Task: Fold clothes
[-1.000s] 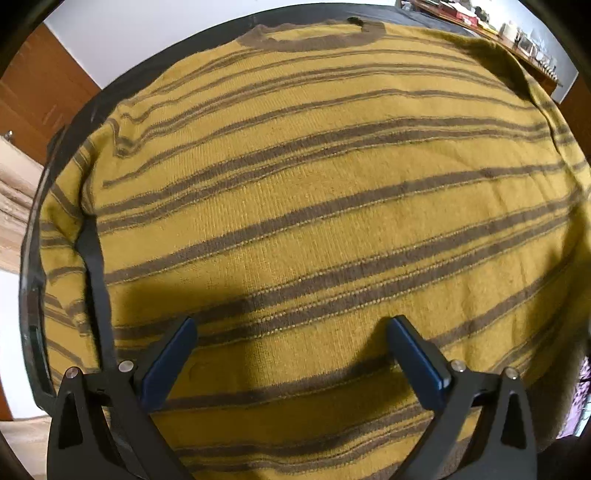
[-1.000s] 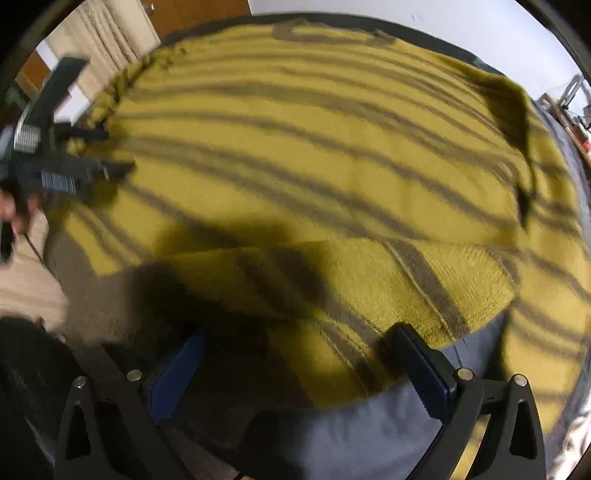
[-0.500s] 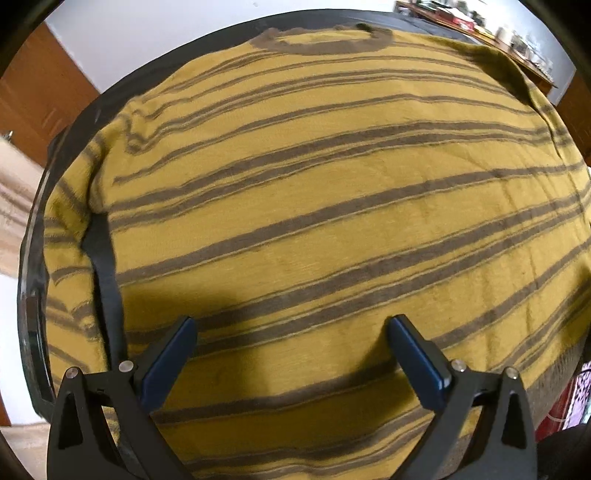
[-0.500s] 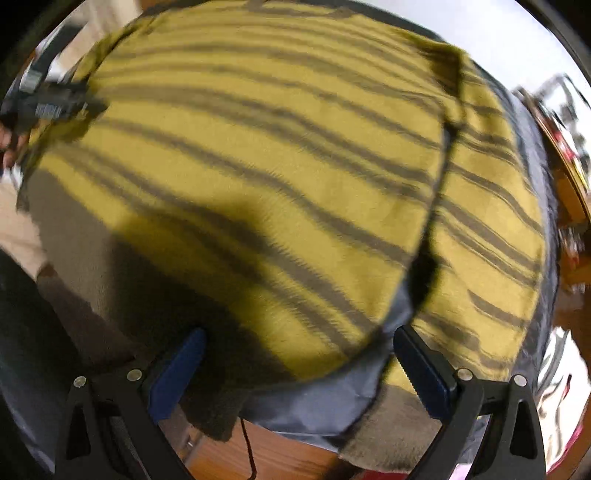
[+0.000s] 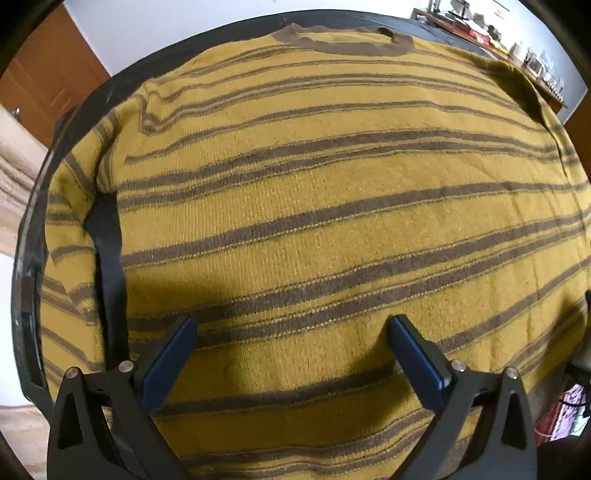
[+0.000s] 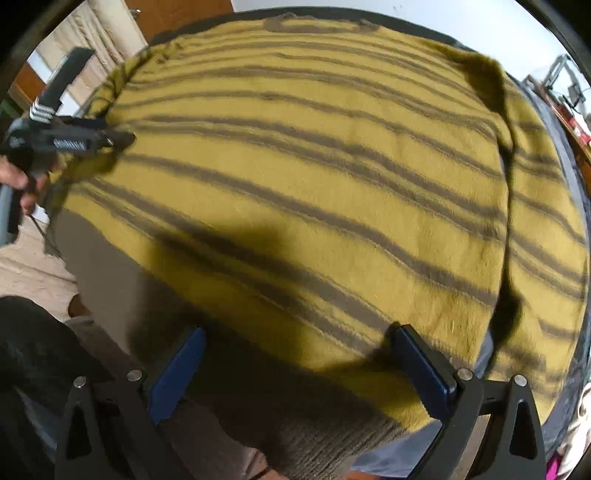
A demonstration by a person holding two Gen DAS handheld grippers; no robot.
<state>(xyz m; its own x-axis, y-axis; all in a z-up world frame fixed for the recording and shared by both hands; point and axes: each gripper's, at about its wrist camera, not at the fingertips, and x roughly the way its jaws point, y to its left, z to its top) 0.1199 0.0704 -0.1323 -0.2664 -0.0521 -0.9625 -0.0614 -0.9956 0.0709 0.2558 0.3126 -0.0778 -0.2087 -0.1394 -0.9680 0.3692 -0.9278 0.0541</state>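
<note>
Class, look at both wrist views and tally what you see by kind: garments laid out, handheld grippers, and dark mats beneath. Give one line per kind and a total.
Garments: 1, the mustard-yellow knitted sweater with brown stripes
Handheld grippers: 2, the left gripper and the right gripper, both open with nothing between their blue fingers
Dark mats under the sweater: 1
Total: 4

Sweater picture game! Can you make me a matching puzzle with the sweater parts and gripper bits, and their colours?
Things:
1. sweater collar
2. sweater body
3. left gripper finger pads
4. wall

Colours:
A. white
B. mustard yellow with brown stripes
C. plain brown
D. dark blue

Pairs: 1-C, 2-B, 3-D, 4-A
</note>
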